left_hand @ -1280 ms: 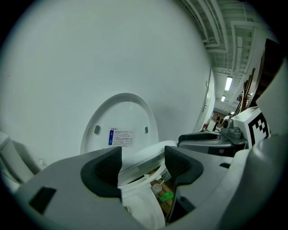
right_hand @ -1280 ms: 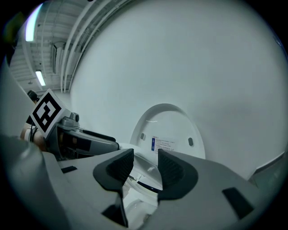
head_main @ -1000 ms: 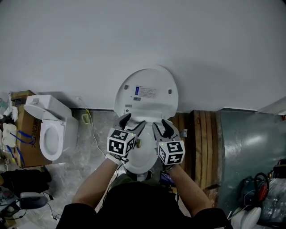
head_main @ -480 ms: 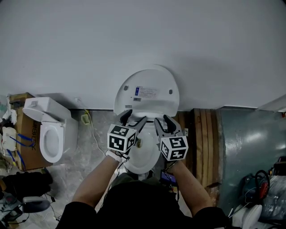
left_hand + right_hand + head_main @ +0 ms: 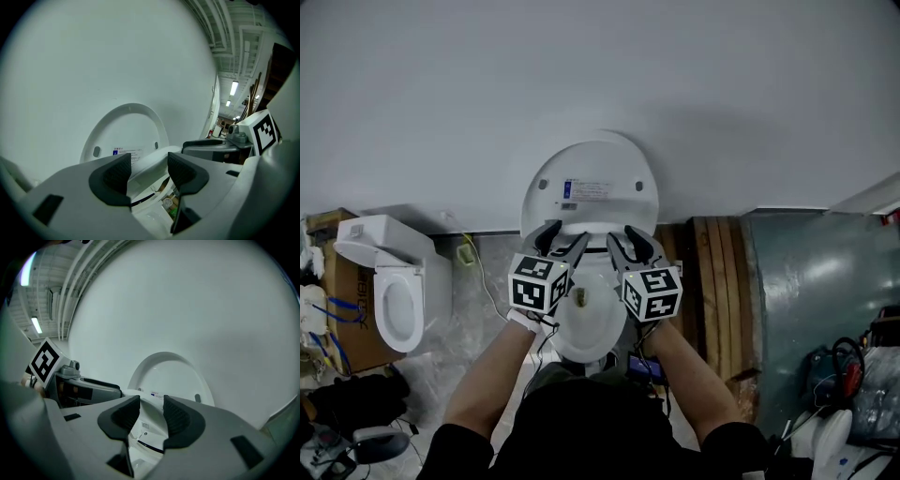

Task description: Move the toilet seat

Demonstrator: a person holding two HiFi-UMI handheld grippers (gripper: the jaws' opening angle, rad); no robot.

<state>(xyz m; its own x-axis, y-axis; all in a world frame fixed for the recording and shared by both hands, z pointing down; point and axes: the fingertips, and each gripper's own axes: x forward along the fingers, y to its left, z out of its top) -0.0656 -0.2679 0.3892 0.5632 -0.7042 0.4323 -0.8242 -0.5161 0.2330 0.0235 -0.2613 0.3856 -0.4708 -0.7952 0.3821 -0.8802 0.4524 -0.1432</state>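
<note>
A white toilet stands against the wall with its lid [image 5: 591, 183] upright and its bowl [image 5: 586, 330] below my hands. Both grippers reach side by side to the foot of the lid. The white rim of the toilet seat [image 5: 155, 161] runs across between the pads of my left gripper [image 5: 563, 236]. Those jaws have just been closing and now sit on the rim. My right gripper [image 5: 629, 236] is shut on the same rim [image 5: 151, 408], close to the left one. The lid [image 5: 171, 376] fills the view behind the jaws.
A second, smaller toilet [image 5: 384, 291] stands at the left beside a cardboard box [image 5: 342, 314]. Wooden planks [image 5: 717, 281] and a teal sheet [image 5: 816, 300] lie to the right of the bowl. Cables and tools [image 5: 844, 370] sit at the far right. The wall is just behind the lid.
Both grippers have moved a little forward towards the upright lid. The left gripper's jaws have narrowed onto the seat rim. The right gripper's jaws look the same.
</note>
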